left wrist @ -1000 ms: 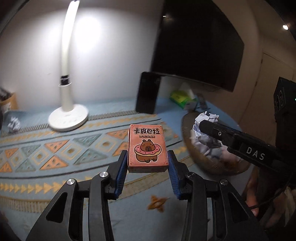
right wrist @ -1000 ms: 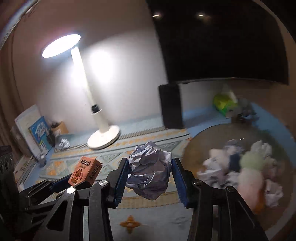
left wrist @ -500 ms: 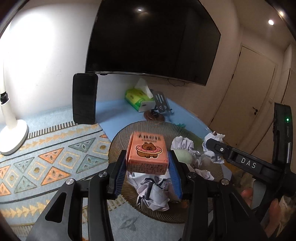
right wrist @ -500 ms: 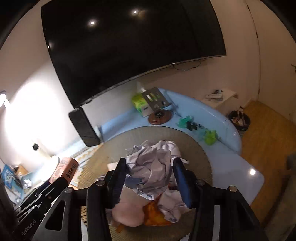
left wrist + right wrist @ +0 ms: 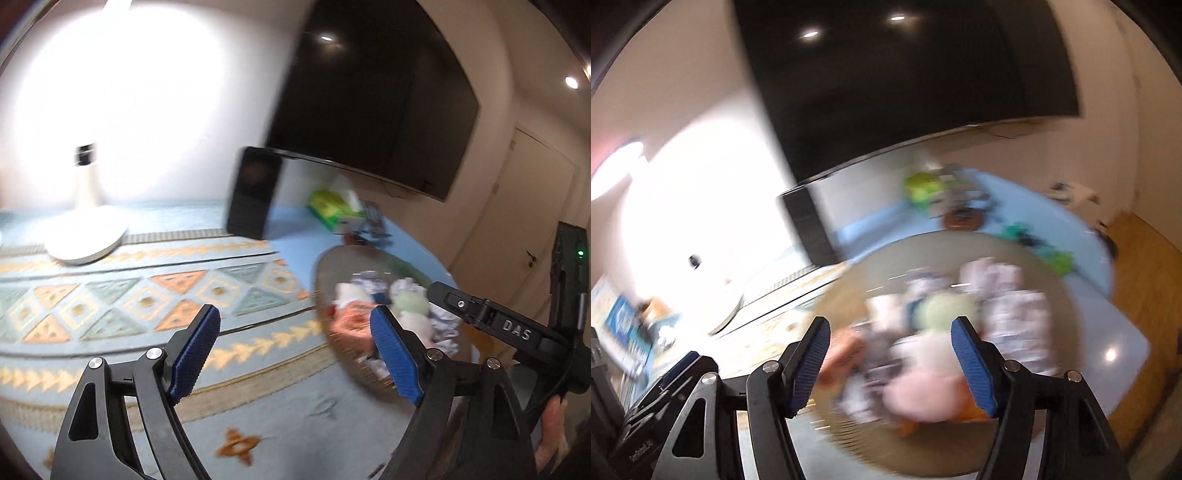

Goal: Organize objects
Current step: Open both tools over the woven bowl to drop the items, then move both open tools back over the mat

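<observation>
Fingers spread, both grippers empty near basket; drop step looks finished; next needs another stray item.

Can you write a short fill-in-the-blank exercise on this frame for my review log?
1. The left hand-held gripper is open and holds ____.
2. The right hand-held gripper hangs above the round woven ____.
3. The lamp base is coloured ____.
4. The tissue box by the wall is coloured ____.

Missing words: nothing; tray; white; green
</observation>
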